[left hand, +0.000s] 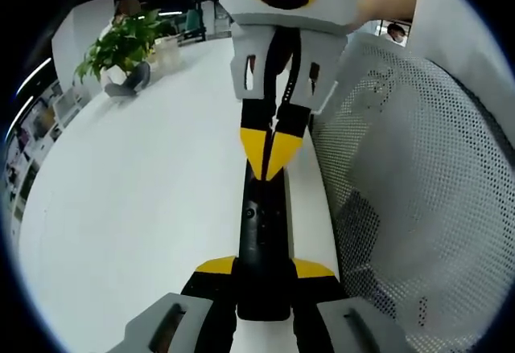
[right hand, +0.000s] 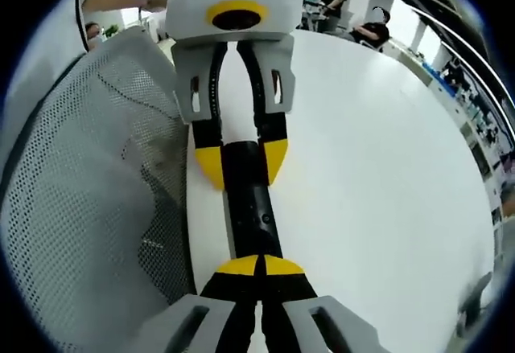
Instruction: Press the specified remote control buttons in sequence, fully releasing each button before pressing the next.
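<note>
1. So, the remote control (left hand: pixel 261 244) is a slim black stick lying on the white table (left hand: pixel 137 208), right along the table's edge, with a grey mesh chair (left hand: pixel 418 176) just past that edge.
2. Its long axis runs straight between the two grippers, so each one meets it end-on, not from the side.
3. The left gripper (left hand: pixel 263 277) has its jaws either side of the near end of the remote in the left gripper view, clamped on it as far as I can judge, basically acting as the holder.
4. The right gripper (right hand: pixel 259 266) has its yellow tips together, resting on the remote's top face at the opposite end. In the left gripper view you see those same tips pointing down onto the far part of the body.
5. Honestly the buttons are too dark and small to make out, so I can't say which one sits under the tips.
6. My guess: the right one does the pressing, and any next button lies along that axis, so it'd lift clear and slide lengthwise.
7. Further out, a potted plant (left hand: pixel 121 47) sits on the far side of the table.
</note>
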Demonstrator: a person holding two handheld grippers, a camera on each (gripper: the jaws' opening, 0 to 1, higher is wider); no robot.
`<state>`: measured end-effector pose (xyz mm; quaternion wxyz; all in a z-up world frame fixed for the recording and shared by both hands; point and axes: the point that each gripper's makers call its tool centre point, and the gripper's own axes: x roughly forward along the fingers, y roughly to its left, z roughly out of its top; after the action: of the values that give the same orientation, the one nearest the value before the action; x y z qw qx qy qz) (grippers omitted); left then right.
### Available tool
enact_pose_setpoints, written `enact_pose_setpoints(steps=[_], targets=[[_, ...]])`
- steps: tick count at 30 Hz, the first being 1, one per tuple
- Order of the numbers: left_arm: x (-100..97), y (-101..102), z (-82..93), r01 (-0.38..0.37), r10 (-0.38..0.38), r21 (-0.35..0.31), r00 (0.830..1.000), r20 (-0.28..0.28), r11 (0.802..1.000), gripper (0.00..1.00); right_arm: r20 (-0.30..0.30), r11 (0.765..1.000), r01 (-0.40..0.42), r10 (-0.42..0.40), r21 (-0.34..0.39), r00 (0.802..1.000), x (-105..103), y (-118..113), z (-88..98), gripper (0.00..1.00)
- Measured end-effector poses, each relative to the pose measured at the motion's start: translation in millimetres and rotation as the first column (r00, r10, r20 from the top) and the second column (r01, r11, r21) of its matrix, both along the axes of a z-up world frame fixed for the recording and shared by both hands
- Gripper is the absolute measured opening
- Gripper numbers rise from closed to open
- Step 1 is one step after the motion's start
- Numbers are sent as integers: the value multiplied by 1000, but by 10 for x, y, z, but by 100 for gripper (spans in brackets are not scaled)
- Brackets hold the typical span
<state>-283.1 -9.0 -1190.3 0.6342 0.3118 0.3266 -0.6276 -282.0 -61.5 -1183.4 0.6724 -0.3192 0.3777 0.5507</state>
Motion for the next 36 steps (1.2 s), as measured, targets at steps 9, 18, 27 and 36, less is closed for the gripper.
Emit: enact_pose_setpoints(steps=[9, 18, 27, 36], targets=[[-4, -1, 1, -1, 1, 4, 1000, 1, 1000, 24, -1, 988, 69, -69, 136, 998, 1, -14, 24, 0], [-3, -3, 1, -3, 3, 2, 1000, 1, 1000, 24, 44, 998, -46, 48, -47, 998, -7, 85, -12, 0], [-4, -5, 1, 1, -1, 5, 1000, 3, 1000, 24, 61, 998, -36, 40, -61, 997, -7, 104, -11, 0], [-4, -5, 0, 0, 0, 4, 1000, 2, 1000, 24, 36, 999, -9, 8, 37, 999, -22, 175, 52, 0]])
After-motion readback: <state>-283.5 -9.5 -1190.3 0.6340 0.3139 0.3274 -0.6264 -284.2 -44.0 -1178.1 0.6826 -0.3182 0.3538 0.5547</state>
